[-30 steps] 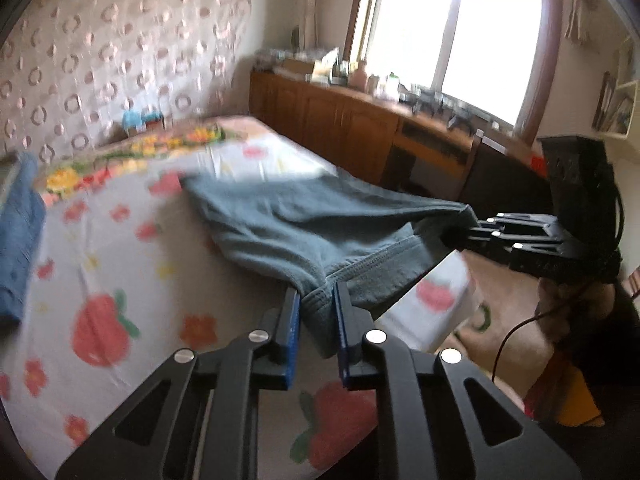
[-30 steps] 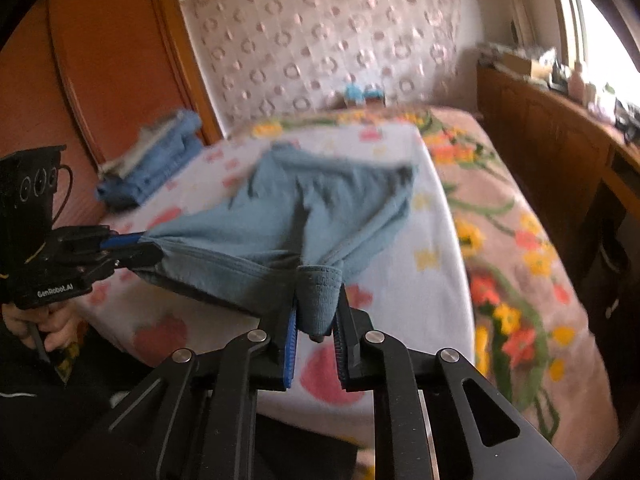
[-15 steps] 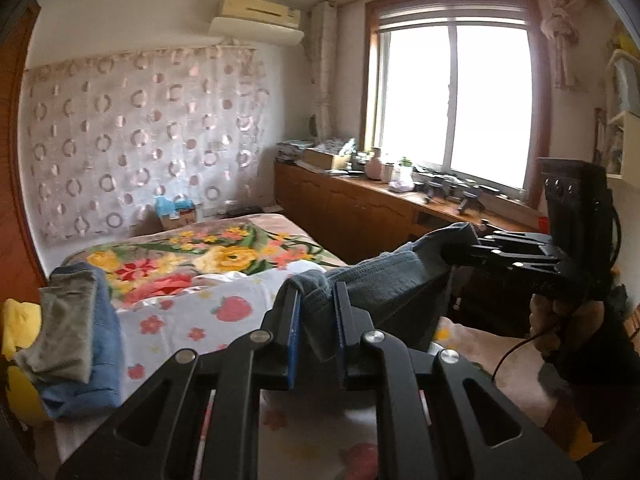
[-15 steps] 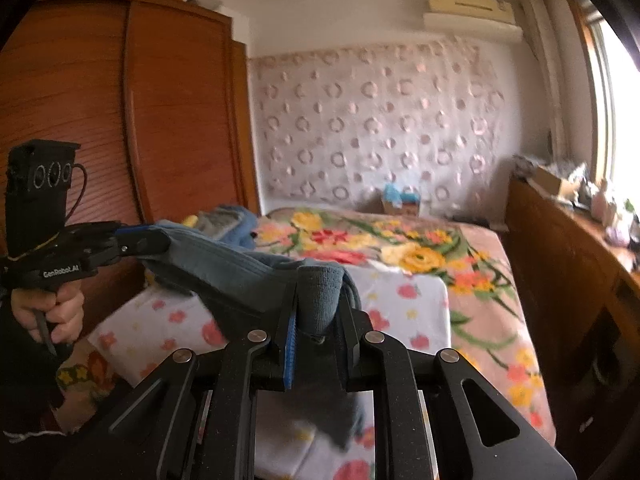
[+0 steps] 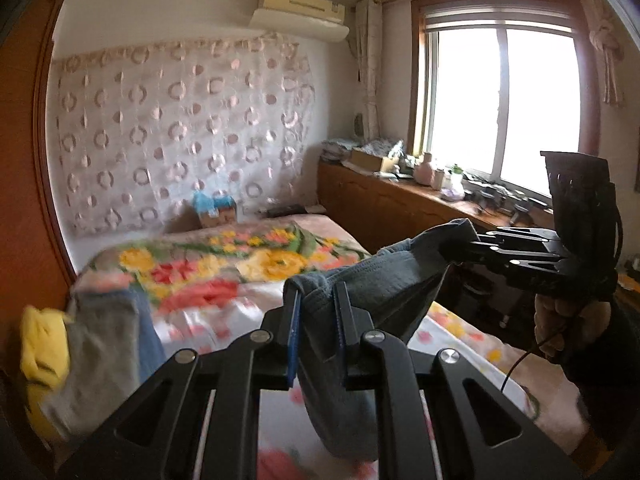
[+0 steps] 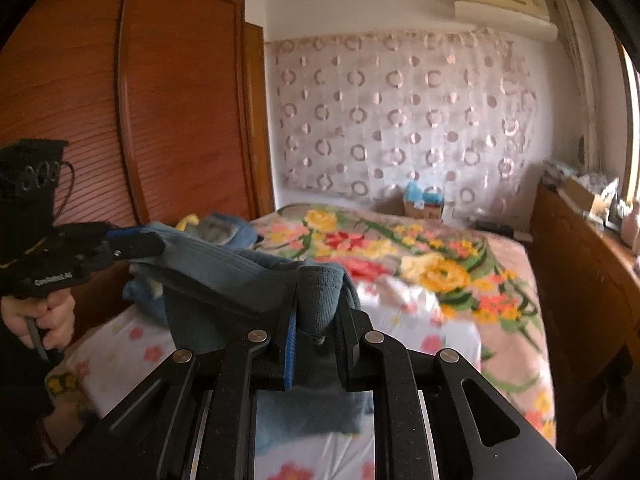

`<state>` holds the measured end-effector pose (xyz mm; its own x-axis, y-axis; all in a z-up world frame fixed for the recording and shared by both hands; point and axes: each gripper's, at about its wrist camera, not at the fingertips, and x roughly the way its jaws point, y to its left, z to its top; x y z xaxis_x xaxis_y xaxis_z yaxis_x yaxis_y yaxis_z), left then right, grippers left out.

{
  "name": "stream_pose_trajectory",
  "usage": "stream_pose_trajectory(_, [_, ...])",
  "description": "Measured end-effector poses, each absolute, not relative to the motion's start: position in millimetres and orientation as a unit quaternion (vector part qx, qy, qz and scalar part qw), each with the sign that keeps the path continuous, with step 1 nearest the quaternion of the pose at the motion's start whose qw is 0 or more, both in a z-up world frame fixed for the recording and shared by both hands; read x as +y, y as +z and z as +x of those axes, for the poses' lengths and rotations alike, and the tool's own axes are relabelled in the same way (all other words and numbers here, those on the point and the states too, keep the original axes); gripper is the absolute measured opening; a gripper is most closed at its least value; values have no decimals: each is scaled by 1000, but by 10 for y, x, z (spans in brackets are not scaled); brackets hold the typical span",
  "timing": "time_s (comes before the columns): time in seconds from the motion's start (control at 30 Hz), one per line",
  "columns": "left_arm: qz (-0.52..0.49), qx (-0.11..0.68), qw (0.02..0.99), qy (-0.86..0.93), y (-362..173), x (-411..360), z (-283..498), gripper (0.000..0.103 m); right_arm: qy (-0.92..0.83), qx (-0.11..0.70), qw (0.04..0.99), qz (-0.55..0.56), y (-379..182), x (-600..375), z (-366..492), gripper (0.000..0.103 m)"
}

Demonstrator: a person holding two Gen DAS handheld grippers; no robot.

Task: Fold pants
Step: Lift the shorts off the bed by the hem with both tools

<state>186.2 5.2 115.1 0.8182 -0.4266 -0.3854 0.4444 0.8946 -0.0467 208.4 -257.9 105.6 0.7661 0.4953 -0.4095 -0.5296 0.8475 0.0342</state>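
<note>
pants [image 5: 384, 284] grey-blue; tongs [image 5: 316, 320] black with blue pads; bed [image 6: 460, 264] blanket floral, yellow, red, green on pink; curtain [image 6: 400, 120] pale with ring pattern; wardrobe [image 6: 160, 100] reddish-brown wood.

The blue-grey pants [image 5: 372, 280], which a second earlier lay spread across the flowered bed [image 6: 436, 264], were lifted clear of it and hung in the air. The left gripper [image 5: 316, 320] and the right gripper [image 6: 318, 320] both rose, each pinching a corner of the waistband, and tipped upward so the wall and ceiling came into view.
</note>
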Motion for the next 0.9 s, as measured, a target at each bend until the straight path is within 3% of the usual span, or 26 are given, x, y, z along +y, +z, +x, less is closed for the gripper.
stream_pose_trajectory(0.2, [43,169,963,-206,1388,85,2090,12,278,184,942,-41,1322,-2482,2445,13])
stream_pose_trajectory(0.57, [31,260,945,-196,502,166,1797,12,303,295,905,-50,340,-2257,2252,13])
stream_pose_trajectory(0.9, [35,281,936,-207,173,199,1256,12,302,317,898,-46,56,-2207,1661,13])
